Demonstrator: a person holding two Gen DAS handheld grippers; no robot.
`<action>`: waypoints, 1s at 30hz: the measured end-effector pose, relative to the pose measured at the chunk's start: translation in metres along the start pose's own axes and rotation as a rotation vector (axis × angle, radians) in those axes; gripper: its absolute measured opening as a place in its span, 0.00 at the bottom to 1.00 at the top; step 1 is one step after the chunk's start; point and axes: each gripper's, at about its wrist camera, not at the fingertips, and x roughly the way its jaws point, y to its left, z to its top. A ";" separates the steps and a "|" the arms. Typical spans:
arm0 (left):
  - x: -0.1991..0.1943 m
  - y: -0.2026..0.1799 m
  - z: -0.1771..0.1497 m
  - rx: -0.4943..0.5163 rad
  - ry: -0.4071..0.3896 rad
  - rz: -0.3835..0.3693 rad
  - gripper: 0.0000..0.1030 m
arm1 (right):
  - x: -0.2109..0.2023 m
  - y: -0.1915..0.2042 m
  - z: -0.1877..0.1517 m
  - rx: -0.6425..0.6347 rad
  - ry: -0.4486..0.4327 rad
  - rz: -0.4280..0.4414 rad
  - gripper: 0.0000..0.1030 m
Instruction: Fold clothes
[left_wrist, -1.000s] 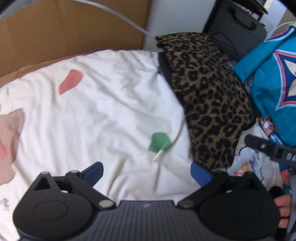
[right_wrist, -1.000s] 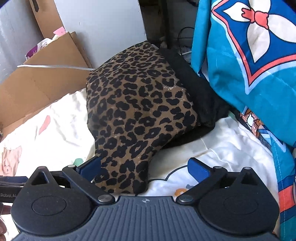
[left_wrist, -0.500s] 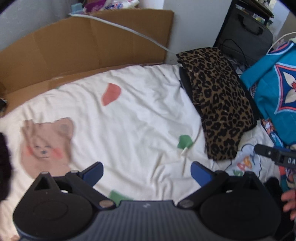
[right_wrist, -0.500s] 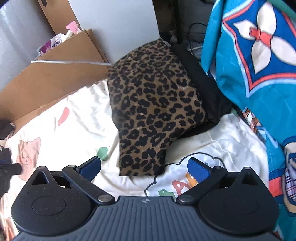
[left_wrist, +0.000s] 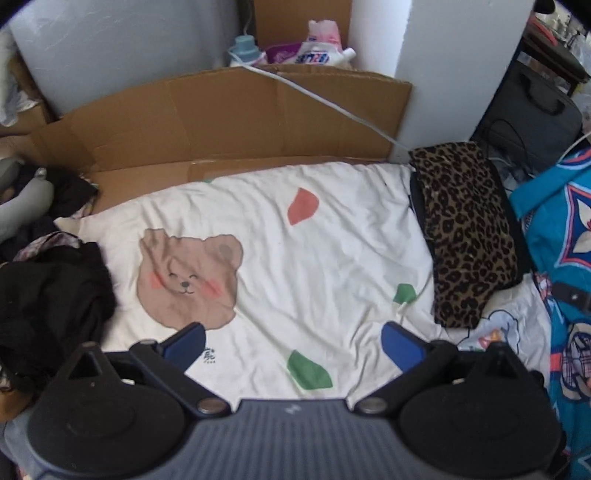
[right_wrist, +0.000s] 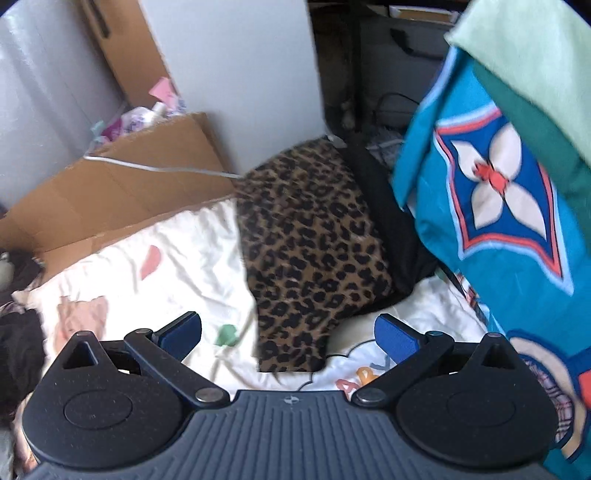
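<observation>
A folded leopard-print garment (left_wrist: 465, 236) (right_wrist: 314, 251) lies on top of a folded black one (right_wrist: 388, 225) at the right side of a white bear-print sheet (left_wrist: 295, 258) (right_wrist: 177, 266). A heap of dark clothes (left_wrist: 48, 306) (right_wrist: 14, 343) sits at the sheet's left edge. My left gripper (left_wrist: 293, 345) hangs open above the sheet's near middle, holding nothing. My right gripper (right_wrist: 288, 338) is open above the near end of the leopard garment, empty as well.
Flattened cardboard (left_wrist: 221, 122) (right_wrist: 122, 192) stands behind the sheet with a white cable (left_wrist: 325, 99) across it. A blue patterned blanket (left_wrist: 561, 266) (right_wrist: 509, 229) rises at the right. A black bag (left_wrist: 532, 114) and bottles (left_wrist: 314, 55) sit behind.
Both grippers have pulled back and risen away from the leopard garment, so much more of the sheet, the bear print and the dark clothes heap come into view. Both stay open.
</observation>
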 end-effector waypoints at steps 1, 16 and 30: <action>-0.004 -0.001 -0.002 0.000 -0.001 -0.010 0.99 | -0.006 0.003 0.004 -0.009 0.001 0.003 1.00; -0.087 0.022 0.006 -0.098 -0.153 -0.019 0.99 | -0.116 0.070 0.057 0.004 -0.031 0.079 1.00; -0.137 0.051 -0.011 -0.117 -0.201 -0.027 0.99 | -0.167 0.123 0.014 -0.008 -0.051 0.081 1.00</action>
